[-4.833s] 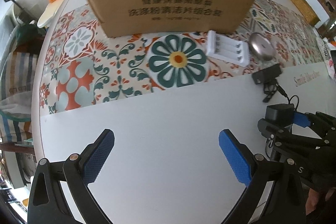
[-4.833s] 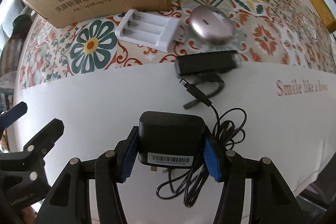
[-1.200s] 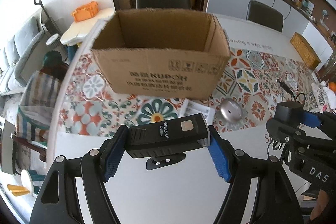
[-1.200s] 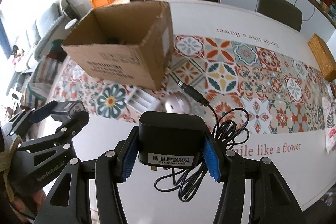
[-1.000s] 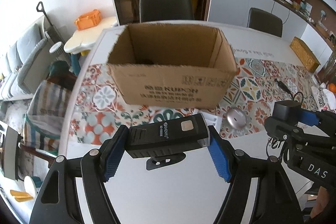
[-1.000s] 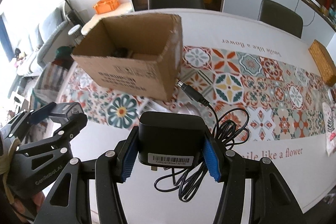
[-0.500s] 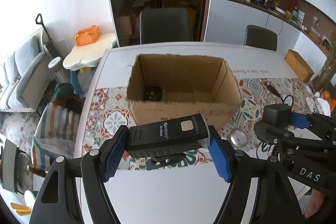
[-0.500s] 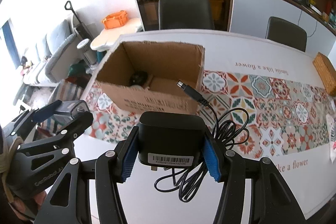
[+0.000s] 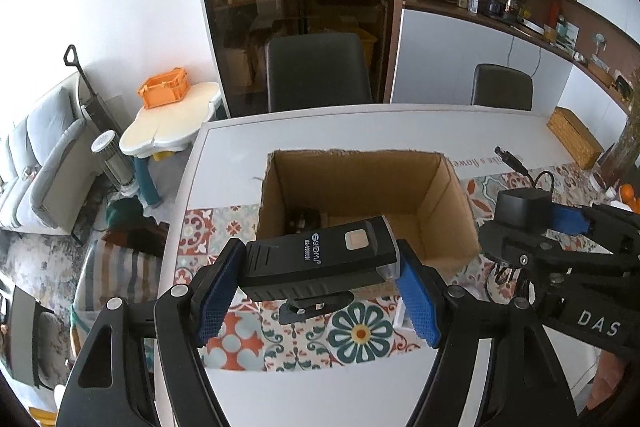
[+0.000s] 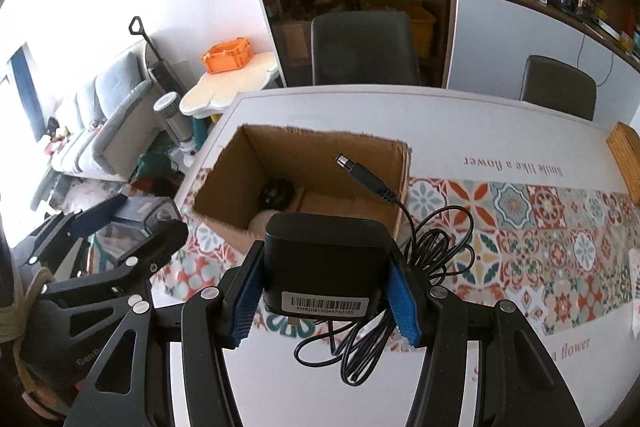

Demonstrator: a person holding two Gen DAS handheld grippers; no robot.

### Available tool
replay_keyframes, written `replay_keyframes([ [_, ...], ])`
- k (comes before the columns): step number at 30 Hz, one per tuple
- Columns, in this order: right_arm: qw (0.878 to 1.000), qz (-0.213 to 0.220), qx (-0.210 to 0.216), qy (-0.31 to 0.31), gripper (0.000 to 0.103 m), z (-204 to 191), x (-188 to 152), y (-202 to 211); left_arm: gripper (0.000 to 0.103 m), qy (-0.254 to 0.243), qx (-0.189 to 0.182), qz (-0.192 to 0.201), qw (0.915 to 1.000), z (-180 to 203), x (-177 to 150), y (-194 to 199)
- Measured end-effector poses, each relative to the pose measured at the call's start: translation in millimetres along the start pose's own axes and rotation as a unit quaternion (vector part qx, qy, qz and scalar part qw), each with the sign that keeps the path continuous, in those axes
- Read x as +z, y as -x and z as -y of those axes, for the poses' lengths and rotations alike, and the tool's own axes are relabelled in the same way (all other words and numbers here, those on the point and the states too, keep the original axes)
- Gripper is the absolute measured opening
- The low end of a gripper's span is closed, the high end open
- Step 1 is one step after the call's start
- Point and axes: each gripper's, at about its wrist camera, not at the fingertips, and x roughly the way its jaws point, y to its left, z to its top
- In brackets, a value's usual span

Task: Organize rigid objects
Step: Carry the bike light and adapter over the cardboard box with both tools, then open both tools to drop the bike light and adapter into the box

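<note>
Carrying two items above the counter (image 9: pixel 224 163) toward the box (image 9: pixel 360 183): left gripper (image 9: pixel 316 287) clenching the lamp (image 9: pixel 320 261), right gripper (image 10: pixel 324 291) clenching the adapter (image 10: pixel 324 259), cable (image 10: pixel 432 251) dangling; box holding one dark item, both drops pending.

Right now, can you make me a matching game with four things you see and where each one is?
Things:
1. flashlight
2. adapter
3. box
4. crate

Places:
a. on the small side table
b. in the right gripper
c. on the patterned table runner
d. in the left gripper

Pairs: 1-d, 2-b, 3-c, 4-a
</note>
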Motion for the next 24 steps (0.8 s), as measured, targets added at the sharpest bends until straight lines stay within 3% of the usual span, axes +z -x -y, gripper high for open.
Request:
replay_keyframes([
  [14, 0.999, -0.036, 0.016, 0.004, 0.056, -2.1, 54.4, -54.3, 0.074, 0.002, 0.014, -0.029, 0.9995, -19.3, 35.8, -50.5],
  [24, 0.997, -0.078, 0.007, 0.003, 0.056, 5.6, 69.6, -101.6, 0.074, -0.021, 0.019, -0.076, 0.9967, -19.5, 42.4, -96.3],
])
